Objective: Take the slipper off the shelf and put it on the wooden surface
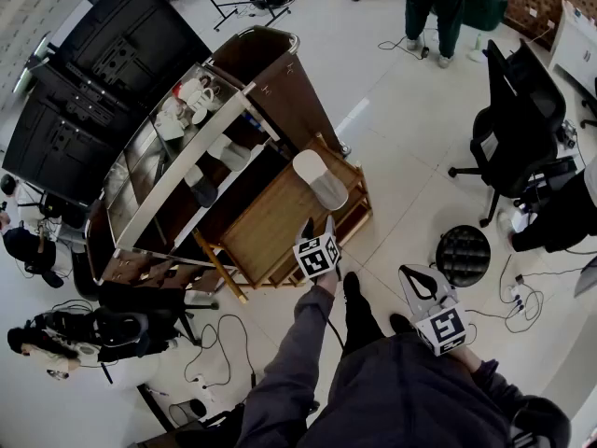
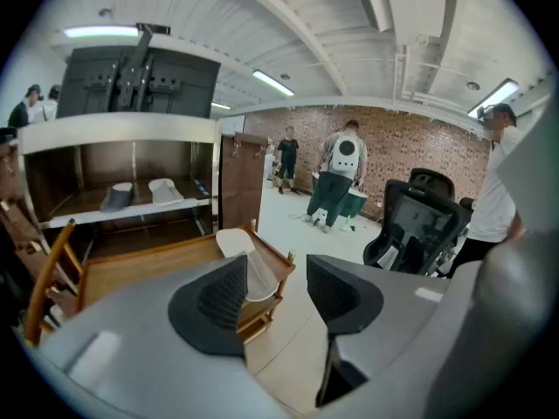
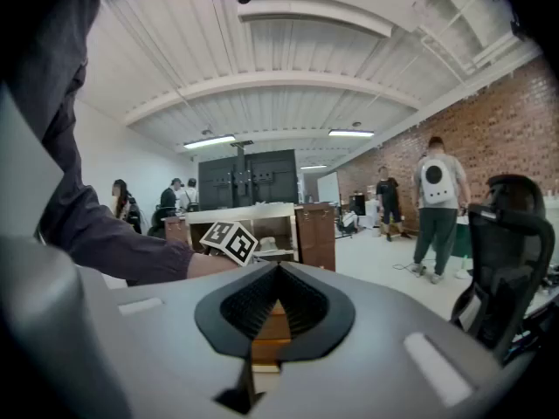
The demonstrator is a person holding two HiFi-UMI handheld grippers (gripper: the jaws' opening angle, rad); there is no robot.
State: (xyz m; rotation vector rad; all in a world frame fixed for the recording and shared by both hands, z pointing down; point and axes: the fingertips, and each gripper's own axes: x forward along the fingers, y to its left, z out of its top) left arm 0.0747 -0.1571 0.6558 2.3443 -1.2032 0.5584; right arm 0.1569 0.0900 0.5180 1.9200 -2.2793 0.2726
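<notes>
**Slipper down at the worktop's corner, left jaws wide**

On the left, the shelf (image 1: pixel 173 180) holds other slippers (image 2: pixel 162 189), and they need nothing from me. To its right is the wooden worktop (image 1: pixel 266 227). The pale slipper (image 1: pixel 320 179) lies at the worktop's right-hand end, close to the corner rail, so I judge the placing done.

The risk is that corner. The slipper sits so near the edge that a nudge could tip it over the rail onto the floor. My left hand-held gripper (image 1: pixel 317 224) hangs just beside that end of the worktop. If I draw back carelessly, or dip it while turning away, a jaw could catch the slipper's rim. Closing the jaws here could also drag it.

The left hand-held gripper's jaws stand wide apart, about as far as they go. Nothing is between them and they touch nothing. The slipper shows beyond the gap, clear of both pads.

Further right, my right hand-held gripper (image 1: pixel 420 286) is held back near my body, well away from the worktop. Its jaws are closed together on nothing.
</notes>
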